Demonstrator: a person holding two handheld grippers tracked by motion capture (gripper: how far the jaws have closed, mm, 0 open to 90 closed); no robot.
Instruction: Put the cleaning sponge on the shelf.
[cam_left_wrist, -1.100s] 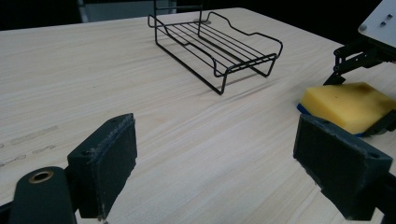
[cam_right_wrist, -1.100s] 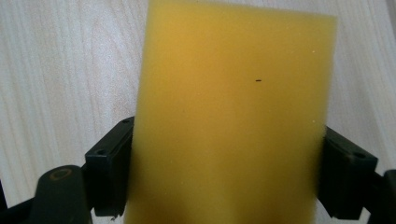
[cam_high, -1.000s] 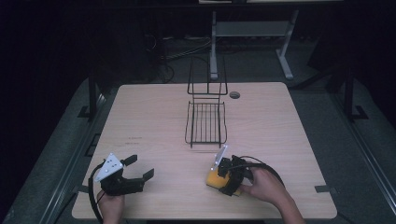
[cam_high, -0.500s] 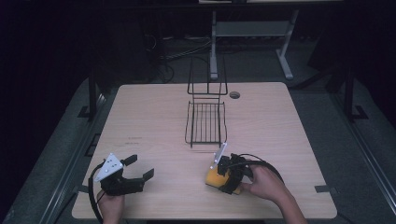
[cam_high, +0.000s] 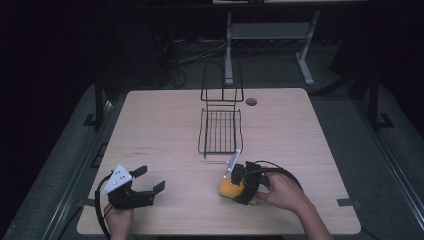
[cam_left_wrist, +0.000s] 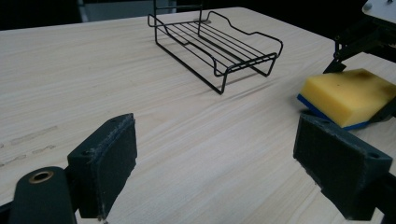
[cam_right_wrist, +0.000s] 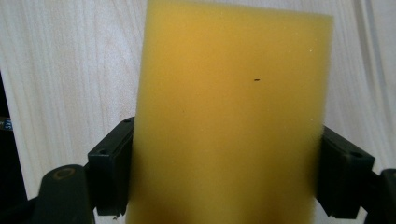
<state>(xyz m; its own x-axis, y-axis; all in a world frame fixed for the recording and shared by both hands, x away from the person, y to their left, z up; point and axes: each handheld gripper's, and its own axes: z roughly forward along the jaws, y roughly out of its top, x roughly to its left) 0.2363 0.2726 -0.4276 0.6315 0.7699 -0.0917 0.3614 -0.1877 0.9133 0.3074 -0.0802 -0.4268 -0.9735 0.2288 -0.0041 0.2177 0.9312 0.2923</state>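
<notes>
**Sponge being clamped at the table's near edge**

The yellow sponge (cam_right_wrist: 231, 116) is being gripped on both sides by the right gripper (cam_high: 239, 186), at five o'clock on the table (cam_high: 300, 135). The left gripper (cam_high: 142, 184) is being held wide open and empty at seven o'clock. The wire rack (cam_high: 220, 131) is being left at twelve o'clock from the sponge, apart.

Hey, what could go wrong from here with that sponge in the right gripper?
1. The right gripper pinches the sponge only by its two side edges; soft foam may squash and slip out when lifted.
2. The wire rack stands just beyond the sponge, so a forward swing might catch its rim and shove it.
3. The left gripper rests open on the table, so nothing steadies the rack if it gets bumped.
</notes>
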